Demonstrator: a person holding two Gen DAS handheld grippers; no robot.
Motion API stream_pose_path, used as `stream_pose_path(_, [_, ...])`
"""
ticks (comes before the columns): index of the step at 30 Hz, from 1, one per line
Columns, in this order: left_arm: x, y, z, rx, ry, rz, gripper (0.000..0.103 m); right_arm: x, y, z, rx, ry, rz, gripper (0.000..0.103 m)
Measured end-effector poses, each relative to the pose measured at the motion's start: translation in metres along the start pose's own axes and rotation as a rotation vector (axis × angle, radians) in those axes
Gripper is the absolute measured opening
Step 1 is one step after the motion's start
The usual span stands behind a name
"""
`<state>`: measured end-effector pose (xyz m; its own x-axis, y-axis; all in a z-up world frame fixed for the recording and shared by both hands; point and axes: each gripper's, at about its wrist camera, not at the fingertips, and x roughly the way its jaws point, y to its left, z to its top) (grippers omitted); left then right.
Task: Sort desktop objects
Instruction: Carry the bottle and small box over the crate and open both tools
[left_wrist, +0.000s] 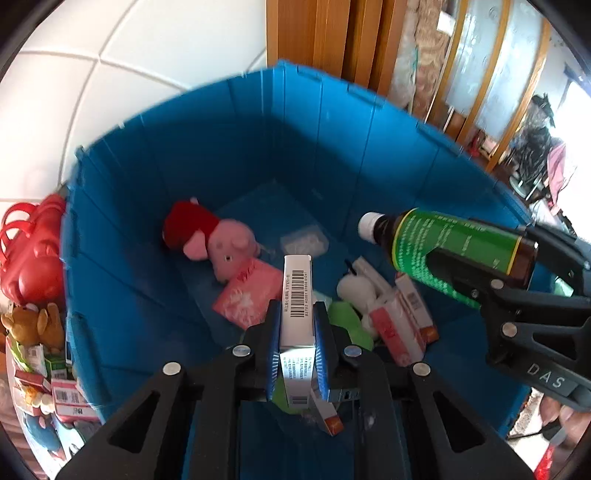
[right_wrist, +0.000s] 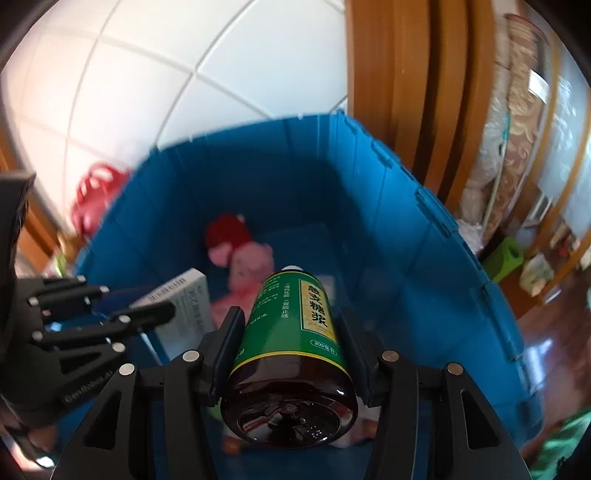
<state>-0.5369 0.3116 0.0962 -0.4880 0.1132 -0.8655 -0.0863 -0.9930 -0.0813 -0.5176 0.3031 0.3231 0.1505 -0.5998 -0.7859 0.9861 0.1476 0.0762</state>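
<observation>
My left gripper (left_wrist: 296, 325) is shut on a white medicine box (left_wrist: 296, 295) with a barcode and holds it over the blue bin (left_wrist: 207, 147). My right gripper (right_wrist: 291, 325) is shut on a brown syrup bottle (right_wrist: 295, 332) with a green label and white cap, also above the bin (right_wrist: 406, 221). The bottle (left_wrist: 443, 243) and right gripper (left_wrist: 476, 273) show at the right of the left wrist view. The box (right_wrist: 184, 302) and left gripper (right_wrist: 155, 314) show at the left of the right wrist view. A pink pig plush (left_wrist: 218, 240) lies inside the bin.
In the bin lie a pink packet (left_wrist: 247, 295), a clear bag (left_wrist: 304, 240), a green and white toy (left_wrist: 351, 306) and several small boxes (left_wrist: 399, 325). Left of the bin are a red basket (left_wrist: 33, 251), a teddy bear (left_wrist: 33, 325) and more boxes (left_wrist: 66, 398).
</observation>
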Motion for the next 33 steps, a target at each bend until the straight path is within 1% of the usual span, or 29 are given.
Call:
stream_pose_path(5, [0.024, -0.002, -0.001, -0.016, 0.108, -0.019, 0.016, 0.023, -0.005, 0.000, -0.089, 0.128, -0.037, 0.051])
stream_pose_path(9, [0.040, -0.003, -0.001, -0.032, 0.175, -0.025, 0.016, 0.043, -0.008, 0.000, -0.133, 0.216, -0.036, 0.051])
stream_pose_path(13, [0.049, -0.005, 0.001, -0.038, 0.210, -0.008, 0.016, 0.052, -0.005, -0.002, -0.174, 0.248, -0.041, 0.051])
stream_pose_path(15, [0.052, -0.005, 0.002, -0.038, 0.222, 0.001, 0.018, 0.055, -0.004, -0.004, -0.189, 0.254, -0.046, 0.051])
stream_pose_path(16, [0.053, -0.005, 0.002, -0.043, 0.226, 0.012, 0.025, 0.056, -0.004, -0.004, -0.192, 0.258, -0.045, 0.051])
stream_pose_path(17, [0.053, -0.005, 0.003, -0.046, 0.227, 0.020, 0.037, 0.057, -0.005, -0.004, -0.184, 0.264, -0.032, 0.051])
stream_pose_path(18, [0.053, -0.005, 0.003, -0.048, 0.225, 0.026, 0.044, 0.056, -0.005, -0.002, -0.182, 0.263, -0.026, 0.051])
stream_pose_path(19, [0.052, -0.005, 0.003, -0.053, 0.222, 0.030, 0.056, 0.055, -0.005, -0.002, -0.185, 0.257, -0.030, 0.051])
stream_pose_path(20, [0.051, -0.005, 0.003, -0.056, 0.220, 0.039, 0.062, 0.053, -0.003, -0.002, -0.191, 0.250, -0.034, 0.051])
stream_pose_path(21, [0.050, -0.005, 0.002, -0.058, 0.217, 0.050, 0.062, 0.052, -0.003, -0.002, -0.192, 0.244, -0.032, 0.051])
stream_pose_path(23, [0.049, -0.006, 0.001, -0.060, 0.222, 0.065, 0.062, 0.048, -0.003, -0.002, -0.194, 0.229, -0.034, 0.057])
stream_pose_path(25, [0.047, -0.004, 0.000, -0.065, 0.230, 0.081, 0.062, 0.046, -0.003, 0.000, -0.194, 0.217, -0.042, 0.074])
stream_pose_path(26, [0.047, -0.004, -0.001, -0.067, 0.235, 0.083, 0.062, 0.045, -0.004, 0.000, -0.194, 0.212, -0.047, 0.077])
stream_pose_path(28, [0.045, -0.001, -0.004, -0.080, 0.246, 0.083, 0.062, 0.044, -0.005, 0.001, -0.192, 0.209, -0.043, 0.088])
stream_pose_path(30, [0.042, 0.000, -0.005, -0.087, 0.244, 0.092, 0.062, 0.043, -0.005, 0.001, -0.196, 0.204, -0.047, 0.094])
stream_pose_path(33, [0.032, -0.001, -0.007, -0.091, 0.233, 0.097, 0.062, 0.038, -0.003, 0.000, -0.215, 0.195, -0.061, 0.095])
